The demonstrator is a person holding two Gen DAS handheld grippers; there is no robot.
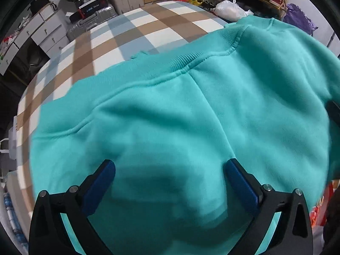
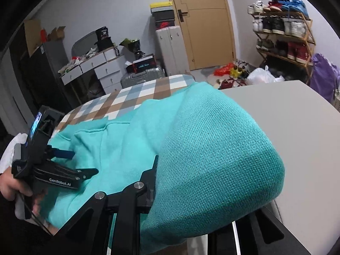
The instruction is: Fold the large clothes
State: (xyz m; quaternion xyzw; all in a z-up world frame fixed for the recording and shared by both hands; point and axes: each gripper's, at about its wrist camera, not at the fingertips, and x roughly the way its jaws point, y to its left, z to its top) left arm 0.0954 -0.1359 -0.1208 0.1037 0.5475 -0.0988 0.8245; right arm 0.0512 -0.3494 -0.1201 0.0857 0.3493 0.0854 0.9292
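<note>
A large turquoise sweatshirt [image 1: 191, 110] lies spread on the checked cloth [image 1: 119, 42], its ribbed neck seam toward the far side. My left gripper [image 1: 170, 172] hovers just over the fabric, blue pads [image 1: 107, 173] wide apart and nothing pinched between them. In the right wrist view the same gripper [image 2: 74, 162] stands open at the left, held by a hand [image 2: 10, 187]. My right gripper [image 2: 161, 167] is lifted with a thick fold of the sweatshirt [image 2: 212, 148] draped over it. Its jaws stand narrow, clamped on that fold, and the cloth hides one finger.
A bare grey surface [image 2: 286, 116] lies right of the checked cloth. Beyond the far edge stand white drawers [image 2: 102, 68], a silver suitcase [image 2: 142, 77], a door [image 2: 204, 21] and a shoe rack [image 2: 282, 36]. Bags [image 2: 263, 75] litter the floor.
</note>
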